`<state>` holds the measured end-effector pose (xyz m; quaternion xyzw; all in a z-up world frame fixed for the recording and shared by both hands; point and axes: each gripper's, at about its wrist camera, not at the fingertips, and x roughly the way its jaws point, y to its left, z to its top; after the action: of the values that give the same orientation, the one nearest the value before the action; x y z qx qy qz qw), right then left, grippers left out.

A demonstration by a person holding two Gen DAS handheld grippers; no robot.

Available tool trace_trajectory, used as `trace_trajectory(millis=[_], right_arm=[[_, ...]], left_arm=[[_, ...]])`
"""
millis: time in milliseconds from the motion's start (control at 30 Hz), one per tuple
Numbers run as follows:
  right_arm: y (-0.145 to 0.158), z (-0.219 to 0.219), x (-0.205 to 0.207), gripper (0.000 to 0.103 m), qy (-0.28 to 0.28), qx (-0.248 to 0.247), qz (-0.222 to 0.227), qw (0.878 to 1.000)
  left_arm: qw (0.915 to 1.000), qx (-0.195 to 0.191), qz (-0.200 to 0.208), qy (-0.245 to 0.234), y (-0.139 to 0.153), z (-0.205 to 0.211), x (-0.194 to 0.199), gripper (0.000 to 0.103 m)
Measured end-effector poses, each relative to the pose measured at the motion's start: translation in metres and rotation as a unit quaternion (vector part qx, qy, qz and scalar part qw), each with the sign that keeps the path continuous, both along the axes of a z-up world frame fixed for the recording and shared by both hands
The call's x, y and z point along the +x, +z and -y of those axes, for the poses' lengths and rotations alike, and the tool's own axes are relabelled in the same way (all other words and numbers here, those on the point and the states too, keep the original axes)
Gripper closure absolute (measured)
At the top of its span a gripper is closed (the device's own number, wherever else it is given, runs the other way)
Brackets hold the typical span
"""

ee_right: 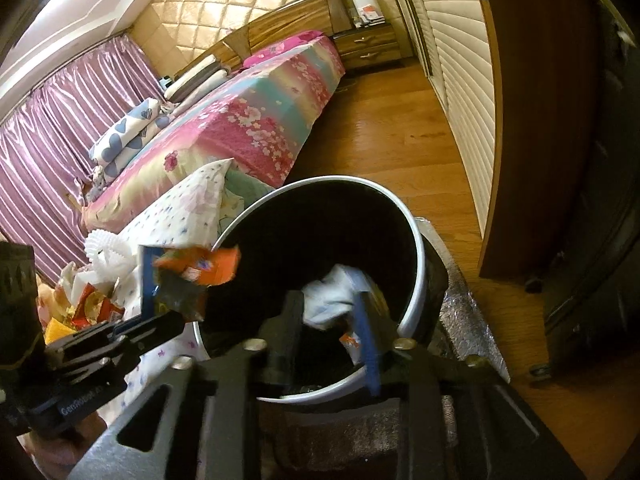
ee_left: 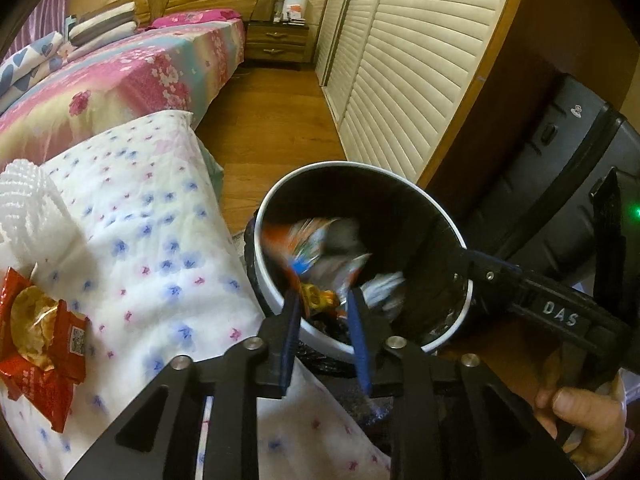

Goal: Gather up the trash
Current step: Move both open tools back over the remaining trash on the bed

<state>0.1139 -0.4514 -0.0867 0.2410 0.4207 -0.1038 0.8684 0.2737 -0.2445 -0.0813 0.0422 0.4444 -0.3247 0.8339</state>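
Note:
A round trash bin [ee_left: 280, 292] with a white rim and dark inside stands beside the bed; it also shows in the right wrist view [ee_right: 412, 280]. My left gripper [ee_left: 326, 300] is open over the bin's near rim. An orange snack wrapper [ee_left: 308, 240] is blurred in mid-air inside the bin mouth; in the right wrist view the wrapper [ee_right: 204, 268] hangs just off the left gripper's blue fingers [ee_right: 146, 280]. My right gripper [ee_right: 334, 320] is open over the bin, with white crumpled paper [ee_right: 332, 296] and other wrappers below it. A red wrapper with a cracker [ee_left: 36, 336] lies on the white floral cloth [ee_left: 160, 240].
The bed with a pink floral cover [ee_left: 132, 76] lies to the left. A louvred wardrobe [ee_left: 404, 64] and a dark suitcase [ee_left: 560, 168] stand to the right. A wooden floor [ee_left: 272, 120] runs between them. White foam netting [ee_left: 28, 200] and more wrappers [ee_right: 92, 308] lie on the cloth.

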Motion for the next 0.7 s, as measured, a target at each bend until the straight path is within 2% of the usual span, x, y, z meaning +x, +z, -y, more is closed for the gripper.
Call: trace_trajectory(millis=[67,167,267,300,367,700], right_arm=[[0.002,0.000,-0.004,0.054,-0.005,-0.001,0.006,1.000],[0.005,-0.004,-0.009,0.053,-0.009,0.001,0.014,1.000],[0.011,-0.011,-0.015,0.039,-0.008,0.002,0.031,0.999],[0.012,-0.015,-0.017,0.032,-0.007,0.003,0.037,0.999],[0.015,-0.023,-0.021,0.026,-0.003,0.005,0.045,0.999],[0.017,-0.088,-0.020,0.019,0.065,0.000,0.044,0.997]], left_arm=[[1.0000,-0.002,0.000,0.002,0.000,-0.002,-0.001,0.066],[0.9999,-0.008,0.007,0.009,0.002,-0.012,-0.008,0.059],[0.9996,-0.015,0.007,0.021,0.002,-0.027,-0.020,0.053],[0.9994,-0.017,0.007,0.028,0.002,-0.033,-0.024,0.052],[0.9989,-0.020,0.008,0.042,0.000,-0.048,-0.035,0.049],[0.9945,-0.011,0.033,0.099,0.003,-0.113,-0.089,0.046]])
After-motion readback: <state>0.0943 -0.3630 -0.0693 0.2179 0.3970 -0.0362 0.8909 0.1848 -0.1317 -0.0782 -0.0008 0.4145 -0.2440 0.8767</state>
